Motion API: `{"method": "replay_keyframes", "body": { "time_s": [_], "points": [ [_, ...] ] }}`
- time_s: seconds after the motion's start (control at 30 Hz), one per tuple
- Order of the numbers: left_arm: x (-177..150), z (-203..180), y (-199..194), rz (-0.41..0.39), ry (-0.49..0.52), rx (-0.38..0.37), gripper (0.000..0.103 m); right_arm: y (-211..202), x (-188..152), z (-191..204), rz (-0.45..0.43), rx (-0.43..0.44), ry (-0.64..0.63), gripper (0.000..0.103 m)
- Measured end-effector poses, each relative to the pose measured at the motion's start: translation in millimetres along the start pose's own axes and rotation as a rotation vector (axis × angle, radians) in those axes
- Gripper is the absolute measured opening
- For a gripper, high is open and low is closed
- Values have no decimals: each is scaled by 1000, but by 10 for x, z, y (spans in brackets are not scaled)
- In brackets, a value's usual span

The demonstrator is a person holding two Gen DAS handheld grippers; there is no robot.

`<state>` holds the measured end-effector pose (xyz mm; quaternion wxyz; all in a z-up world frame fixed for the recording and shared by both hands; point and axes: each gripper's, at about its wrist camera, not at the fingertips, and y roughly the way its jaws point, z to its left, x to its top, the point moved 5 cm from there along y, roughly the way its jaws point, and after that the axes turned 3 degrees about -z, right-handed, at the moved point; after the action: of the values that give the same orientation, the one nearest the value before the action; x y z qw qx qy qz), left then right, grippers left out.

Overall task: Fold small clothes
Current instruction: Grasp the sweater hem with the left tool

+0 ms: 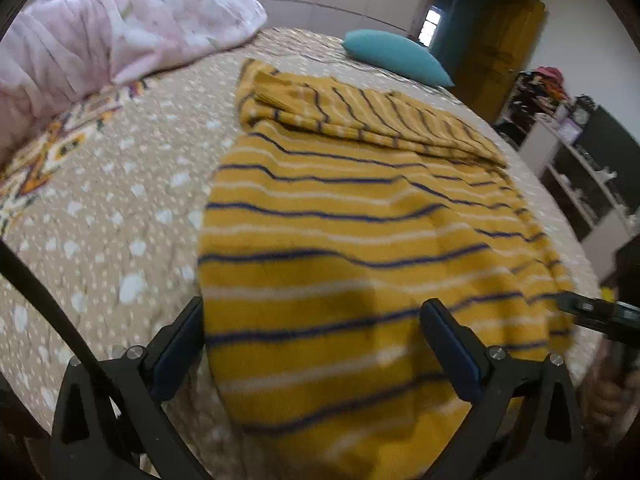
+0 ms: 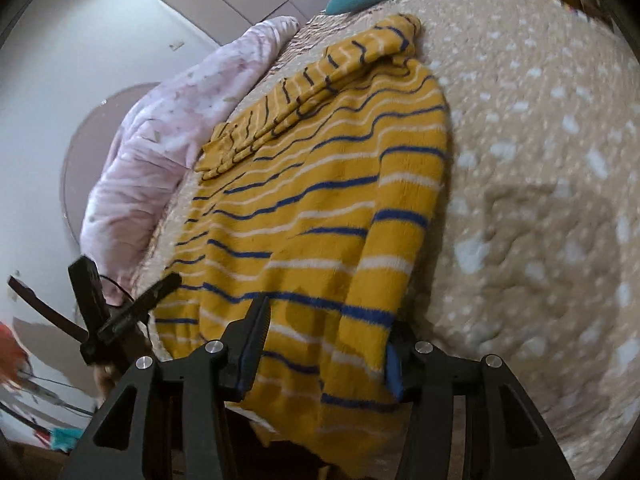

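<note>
A yellow sweater [image 1: 340, 216] with blue and white stripes lies flat on the bed, its sleeves folded across the far part. It also shows in the right wrist view [image 2: 320, 200]. My left gripper [image 1: 312, 320] is open over the sweater's near hem, its fingers wide apart above the cloth. My right gripper [image 2: 328, 332] is open at the sweater's near right edge, with the folded side between its fingers. The right gripper also shows at the right edge of the left wrist view [image 1: 600, 312]. The left gripper shows at the left of the right wrist view [image 2: 120, 312].
The bed has a beige dotted cover [image 1: 120, 200]. A pink blanket [image 1: 100, 32] is heaped at the far left. A teal pillow [image 1: 396, 56] lies at the far end. Shelves [image 1: 580, 168] stand beyond the bed's right side.
</note>
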<state>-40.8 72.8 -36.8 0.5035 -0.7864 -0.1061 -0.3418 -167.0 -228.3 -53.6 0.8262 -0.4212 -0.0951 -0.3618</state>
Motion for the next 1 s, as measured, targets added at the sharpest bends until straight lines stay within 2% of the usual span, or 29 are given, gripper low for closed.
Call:
{"method": "replay_keyframes", "body": {
  "time_s": [0.03, 0.1, 0.17, 0.23, 0.3, 0.33, 0.43, 0.57, 0.77, 0.83, 0.9, 0.93, 0.97, 1.0],
  "points": [
    [-13, 9, -41, 2, -22, -29, 100, -3, -17, -11, -5, 7, 8, 55],
    [-61, 44, -123, 14, -70, -87, 86, -35, -43, -33, -13, 24, 26, 55],
    [-124, 42, -186, 26, -74, -116, 74, -70, -96, -74, -17, 52, 48, 55],
    [-210, 6, -239, 30, -62, -129, 71, -107, -138, -110, -20, 84, 72, 55],
    [-298, -62, -275, 47, -66, -195, 66, -134, -191, -131, -18, 127, 102, 55],
    [-347, -101, -280, 61, -78, -237, 66, -135, -236, -135, -10, 156, 121, 55],
    [-475, -224, -231, 92, -83, -291, 66, -123, -377, -143, 17, 209, 159, 54],
    [-509, -349, -171, 94, -32, -231, 68, -43, -515, -121, 50, 237, 192, 54],
    [-444, -254, -192, 100, -125, -255, 67, 3, -530, -53, 57, 190, 172, 54],
    [-437, -228, -179, 107, -129, -222, 55, -6, -543, -46, 54, 167, 156, 54],
    [-432, -192, -159, 121, -103, -121, 19, 14, -554, -3, 52, 141, 143, 54],
    [-427, -167, -154, 128, -97, -85, 16, 30, -562, 18, 51, 129, 140, 52],
    [-414, -146, -161, 131, -109, -91, 12, 43, -571, 36, 51, 111, 134, 49],
    [-377, -107, -184, 127, -130, -87, 8, 50, -568, 34, 52, 91, 129, 42]
  ]
}}
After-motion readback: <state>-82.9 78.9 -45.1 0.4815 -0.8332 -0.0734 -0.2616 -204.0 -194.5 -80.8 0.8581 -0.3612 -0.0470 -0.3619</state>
